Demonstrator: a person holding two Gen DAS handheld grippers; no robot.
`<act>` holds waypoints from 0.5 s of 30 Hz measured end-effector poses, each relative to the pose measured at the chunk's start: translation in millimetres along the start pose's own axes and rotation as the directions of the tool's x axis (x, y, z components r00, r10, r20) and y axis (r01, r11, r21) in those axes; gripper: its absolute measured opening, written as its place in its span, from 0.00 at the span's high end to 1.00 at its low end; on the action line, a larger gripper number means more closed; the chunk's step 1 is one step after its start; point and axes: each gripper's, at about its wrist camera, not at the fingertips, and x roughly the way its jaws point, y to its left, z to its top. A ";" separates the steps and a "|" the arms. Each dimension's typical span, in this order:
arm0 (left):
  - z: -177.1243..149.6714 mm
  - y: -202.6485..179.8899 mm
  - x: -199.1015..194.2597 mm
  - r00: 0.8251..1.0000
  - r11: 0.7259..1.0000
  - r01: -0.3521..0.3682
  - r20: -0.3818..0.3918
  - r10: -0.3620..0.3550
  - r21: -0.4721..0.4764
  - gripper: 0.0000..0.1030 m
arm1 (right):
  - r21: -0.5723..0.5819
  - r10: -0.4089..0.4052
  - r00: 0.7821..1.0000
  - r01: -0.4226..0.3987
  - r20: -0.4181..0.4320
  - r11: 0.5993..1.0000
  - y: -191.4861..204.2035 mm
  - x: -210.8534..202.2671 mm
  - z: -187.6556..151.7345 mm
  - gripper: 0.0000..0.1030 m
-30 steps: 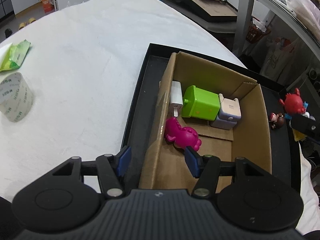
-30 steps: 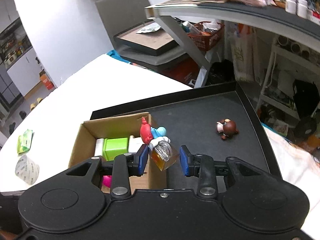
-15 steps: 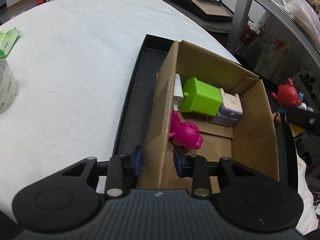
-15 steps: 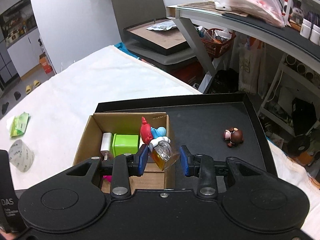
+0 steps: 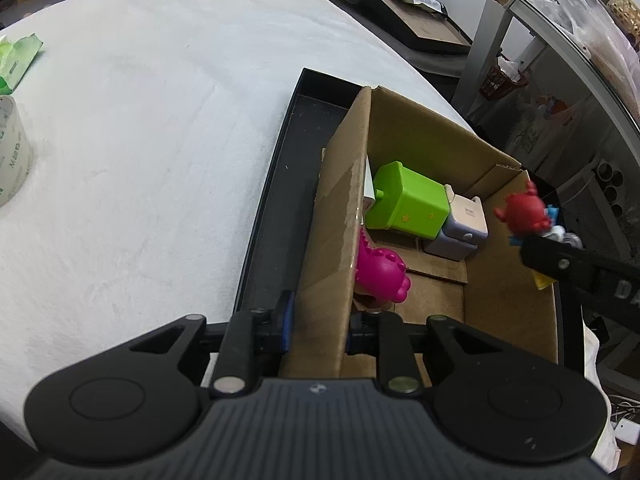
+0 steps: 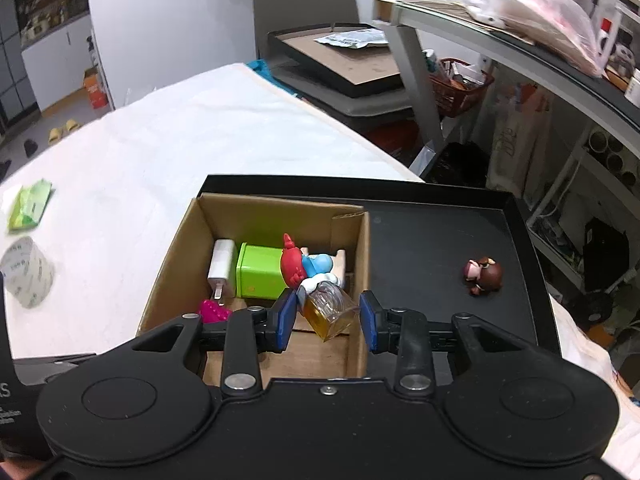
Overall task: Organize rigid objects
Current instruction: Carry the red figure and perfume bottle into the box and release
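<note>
From the left wrist view, the left claw [image 5: 318,318] straddles the near-left wall of the cardboard box [image 5: 512,304], one blue pad outside it and the other inside; its jaws are closing on that wall, and the pads look to be meeting the cardboard, though the inner pad is mostly hidden. Inside the box, the magenta toy [image 5: 380,270] lies just behind that inner pad, the green block [image 5: 408,206] sits beyond it toward the far wall, and the pale cube [image 5: 458,232] is beside the green block. The risk here is a thin wall: a pinch that bites too hard could buckle it, or drag the box across the black tray [image 5: 276,204] and skew the target. The magenta toy is near enough to be nudged.

From the right wrist view, the right claw [image 6: 327,322] is clamped on a figure bottle [image 6: 328,308], amber glass below with a red and blue figure on top, held tilted above the box's right half. The bottle sits askew between the pads, so it could twist or slip out and land hard on the green block or the white charger [image 6: 220,266]. Released from this tilt, it would probably topple rather than stand. The brown figurine [image 6: 482,274] is still out on the tray, well right of the box, waiting.
</note>
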 end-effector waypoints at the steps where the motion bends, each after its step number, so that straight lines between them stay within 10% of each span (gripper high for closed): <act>1: 0.3 1.2 0.2 1.000 1.000 0.004 -0.002 -0.004 -0.004 0.79 | 0.000 0.000 1.000 0.000 -0.005 1.000 2.2 2.8 -0.6 0.67; 15: 1.6 5.5 0.8 1.000 1.000 0.025 -0.007 -0.025 -0.014 0.78 | 0.022 -0.023 0.999 0.024 -0.030 0.999 9.4 19.6 0.5 0.56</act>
